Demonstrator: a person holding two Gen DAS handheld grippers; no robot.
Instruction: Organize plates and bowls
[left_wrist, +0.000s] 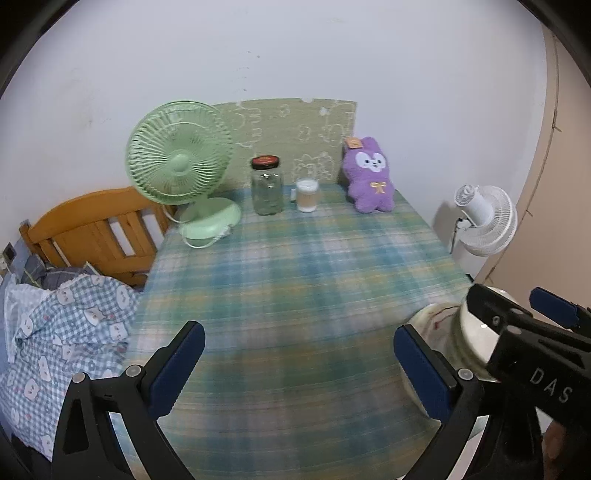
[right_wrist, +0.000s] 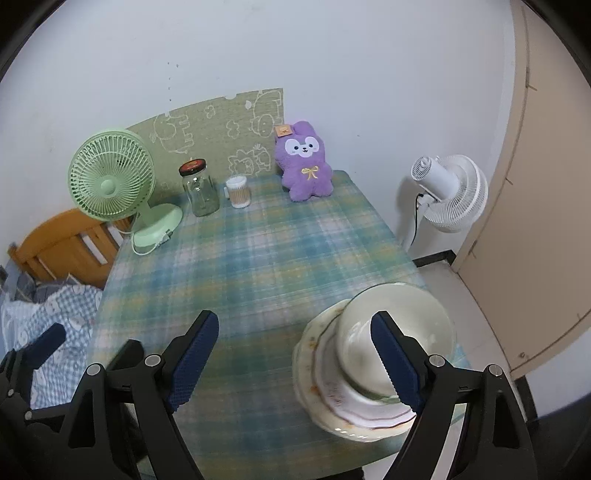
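I see the stacked cream ceramic bowl on scalloped white plates at the plaid-clothed counter's near right corner. My right hand-held gripper is nearer, spread and empty; the left hand-held gripper is spread too, with the stack off to its right.

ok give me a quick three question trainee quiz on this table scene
1. True or false: the bowl sits on top of the stacked plates.
2. Which stands between the green fan and the cotton swab cup? A) glass jar B) purple plush C) white fan
3. Fill in: both the left gripper and the right gripper are ____ and hold nothing.

Key: 1 true; 2 A, the glass jar; 3 open.
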